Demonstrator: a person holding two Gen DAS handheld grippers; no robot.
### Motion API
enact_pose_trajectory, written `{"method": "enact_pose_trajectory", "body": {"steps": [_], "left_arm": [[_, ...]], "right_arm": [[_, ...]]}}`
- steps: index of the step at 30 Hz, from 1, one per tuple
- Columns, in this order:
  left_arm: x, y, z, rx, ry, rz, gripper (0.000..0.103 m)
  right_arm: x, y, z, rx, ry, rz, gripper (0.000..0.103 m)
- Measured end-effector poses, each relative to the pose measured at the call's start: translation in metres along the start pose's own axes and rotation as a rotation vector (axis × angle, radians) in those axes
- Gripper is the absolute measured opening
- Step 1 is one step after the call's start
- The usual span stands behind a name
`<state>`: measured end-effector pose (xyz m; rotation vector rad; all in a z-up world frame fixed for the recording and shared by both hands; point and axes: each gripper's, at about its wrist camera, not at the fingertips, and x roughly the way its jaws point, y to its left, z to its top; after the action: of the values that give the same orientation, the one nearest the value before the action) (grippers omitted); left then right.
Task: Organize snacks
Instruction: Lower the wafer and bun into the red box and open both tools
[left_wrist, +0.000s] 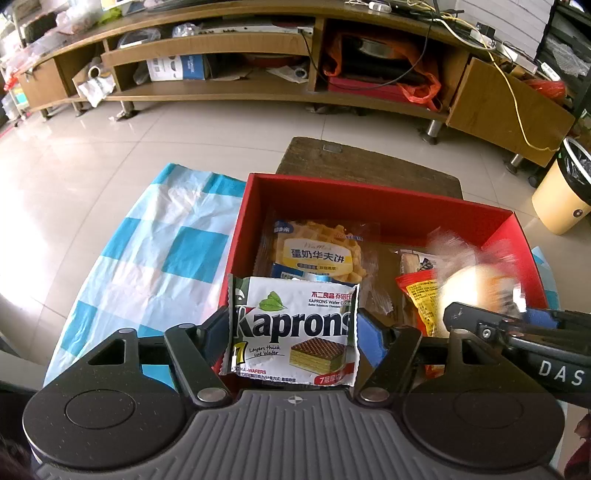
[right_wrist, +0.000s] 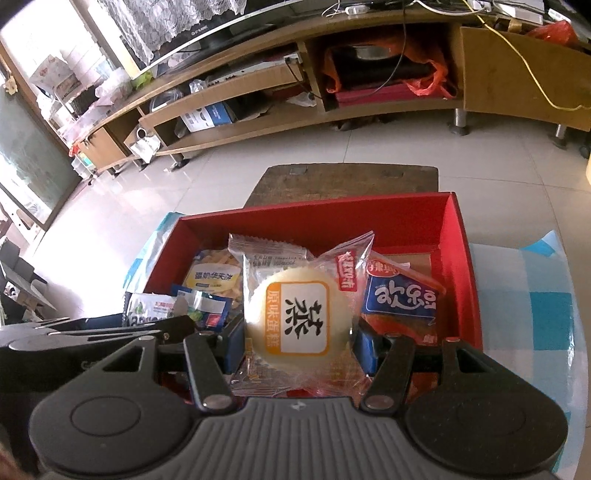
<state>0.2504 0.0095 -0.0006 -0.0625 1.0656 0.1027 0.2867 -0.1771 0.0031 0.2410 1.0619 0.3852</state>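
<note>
The left gripper (left_wrist: 293, 328) clamps a Kaprons wafer pack (left_wrist: 293, 332) at the near edge of the red box (left_wrist: 369, 199), while the right gripper (right_wrist: 297, 339) pinches a wrapped steamed cake (right_wrist: 297, 321) above the packets inside; checked cloth (left_wrist: 166, 258) lies beneath.

Box (left_wrist: 373, 195): stood on the cloth (left_wrist: 177, 251), at its far edge, before a low board (left_wrist: 369, 162).
Waffle packet (left_wrist: 317, 247): lay in the box's left half, toward the far wall.
Wafer packet (left_wrist: 293, 332): hung over the box's near-left corner.
Cake packet (right_wrist: 297, 317): hung over the box's near edge, right of the wafer packet.
Bin (left_wrist: 561, 188): stood on the floor, right of the box.
</note>
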Motion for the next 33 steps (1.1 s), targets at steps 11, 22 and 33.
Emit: {"method": "enact_pose_trajectory", "body": {"steps": [11, 22, 33], "left_arm": [[-0.004, -0.002, 0.001, -0.004, -0.014, 0.000, 0.088], [-0.014, -0.005, 0.000, 0.011, -0.045, 0.008, 0.091], [-0.024, -0.011, -0.007, 0.028, -0.058, -0.010, 0.091]], "right_arm": [[-0.005, 0.001, 0.000, -0.002, -0.012, 0.014, 0.058], [-0.013, 0.000, -0.001, -0.001, -0.018, 0.016, 0.058], [-0.026, -0.001, -0.006, -0.008, -0.029, 0.011, 0.059]]}}
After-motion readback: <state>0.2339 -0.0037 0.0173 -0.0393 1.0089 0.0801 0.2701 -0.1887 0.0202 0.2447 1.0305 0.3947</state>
